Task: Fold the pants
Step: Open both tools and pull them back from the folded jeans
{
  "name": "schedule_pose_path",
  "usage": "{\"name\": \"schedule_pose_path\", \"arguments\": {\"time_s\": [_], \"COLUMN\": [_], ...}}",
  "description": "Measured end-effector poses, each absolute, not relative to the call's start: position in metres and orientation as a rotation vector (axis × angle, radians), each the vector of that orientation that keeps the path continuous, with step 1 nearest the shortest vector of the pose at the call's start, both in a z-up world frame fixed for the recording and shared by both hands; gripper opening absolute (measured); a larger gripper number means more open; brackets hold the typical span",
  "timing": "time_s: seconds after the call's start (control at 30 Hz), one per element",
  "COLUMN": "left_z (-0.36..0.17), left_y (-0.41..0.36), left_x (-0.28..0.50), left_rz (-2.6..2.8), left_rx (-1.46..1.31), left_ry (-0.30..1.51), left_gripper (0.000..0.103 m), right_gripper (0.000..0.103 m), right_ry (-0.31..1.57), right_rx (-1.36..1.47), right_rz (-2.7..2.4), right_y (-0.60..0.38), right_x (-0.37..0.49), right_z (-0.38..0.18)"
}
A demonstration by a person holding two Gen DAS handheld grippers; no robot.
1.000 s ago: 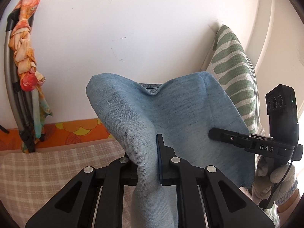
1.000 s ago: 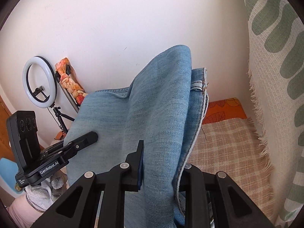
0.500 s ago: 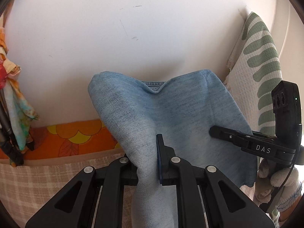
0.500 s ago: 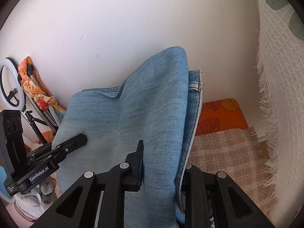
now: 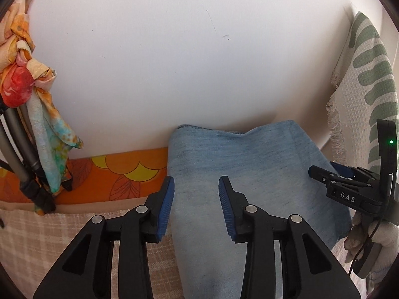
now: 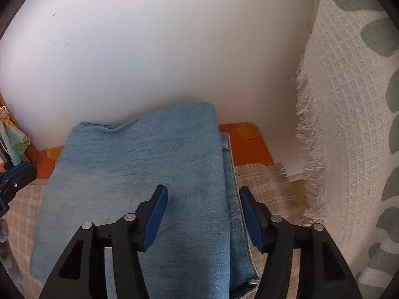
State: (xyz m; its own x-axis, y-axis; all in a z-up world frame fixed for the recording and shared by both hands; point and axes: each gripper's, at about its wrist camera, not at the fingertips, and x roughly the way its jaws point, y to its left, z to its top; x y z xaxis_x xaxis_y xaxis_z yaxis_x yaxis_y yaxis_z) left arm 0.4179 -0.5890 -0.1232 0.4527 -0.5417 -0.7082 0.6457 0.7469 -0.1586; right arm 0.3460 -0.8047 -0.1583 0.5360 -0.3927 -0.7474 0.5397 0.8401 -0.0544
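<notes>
The light blue denim pants (image 5: 239,172) lie folded on a checked beige cloth (image 5: 37,239), their far edge against the white wall. My left gripper (image 5: 197,182) hovers over their left edge, jaws opening, the blue pads clear of the denim that lies below and between them. Seen from the right wrist, the pants (image 6: 139,174) lie in stacked layers with a hem at the right. My right gripper (image 6: 202,191) stands over that right edge, jaws opening wide, pads off the cloth. The right gripper (image 5: 324,174) also shows at the pants' right side in the left wrist view.
An orange flowered sheet (image 5: 104,174) runs along the wall. A knotted colourful scarf (image 5: 30,92) hangs on a stand at the left. A white throw with green marks (image 6: 349,124) hangs close at the right. A gloved hand (image 5: 359,236) holds the right gripper.
Both grippers have let go of the pants and their jaws have spread. The denim, held up before, now lies flat on the cloth. Both cameras have tipped down and closer to the wall.
</notes>
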Motion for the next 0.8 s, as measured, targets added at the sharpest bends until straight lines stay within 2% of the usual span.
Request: {"name": "schedule_pose_path", "arguments": {"time_s": [0.27, 0.37, 0.57, 0.6, 0.67, 0.8], "left_z": [-0.082, -0.066, -0.031, -0.024, -0.012, 0.010], "left_y": [-0.568, -0.553, -0.523, -0.519, -0.510, -0.492], "left_x": [0.390, 0.374, 0.340, 0.334, 0.323, 0.299], "left_rz": [-0.773, -0.785, -0.798, -0.799, -0.803, -0.810], "left_rx": [0.159, 0.165, 0.171, 0.167, 0.164, 0.180], "left_ry": [0.770, 0.759, 0.717, 0.708, 0.687, 0.641], "left_gripper": [0.035, 0.035, 0.036, 0.037, 0.045, 0.046], "right_gripper": [0.076, 0.084, 0.085, 0.085, 0.085, 0.089], "right_ry": [0.759, 0.723, 0.640, 0.630, 0.613, 0.575], "right_rx": [0.196, 0.201, 0.228, 0.239, 0.240, 0.249], "right_rz": [-0.570, -0.560, -0.534, -0.528, -0.524, -0.526], "right_y": [-0.797, -0.781, -0.741, -0.738, -0.723, -0.695], "right_x": [0.302, 0.281, 0.241, 0.236, 0.226, 0.202], "right_z": [-0.106, -0.087, -0.051, -0.050, -0.044, -0.034]}}
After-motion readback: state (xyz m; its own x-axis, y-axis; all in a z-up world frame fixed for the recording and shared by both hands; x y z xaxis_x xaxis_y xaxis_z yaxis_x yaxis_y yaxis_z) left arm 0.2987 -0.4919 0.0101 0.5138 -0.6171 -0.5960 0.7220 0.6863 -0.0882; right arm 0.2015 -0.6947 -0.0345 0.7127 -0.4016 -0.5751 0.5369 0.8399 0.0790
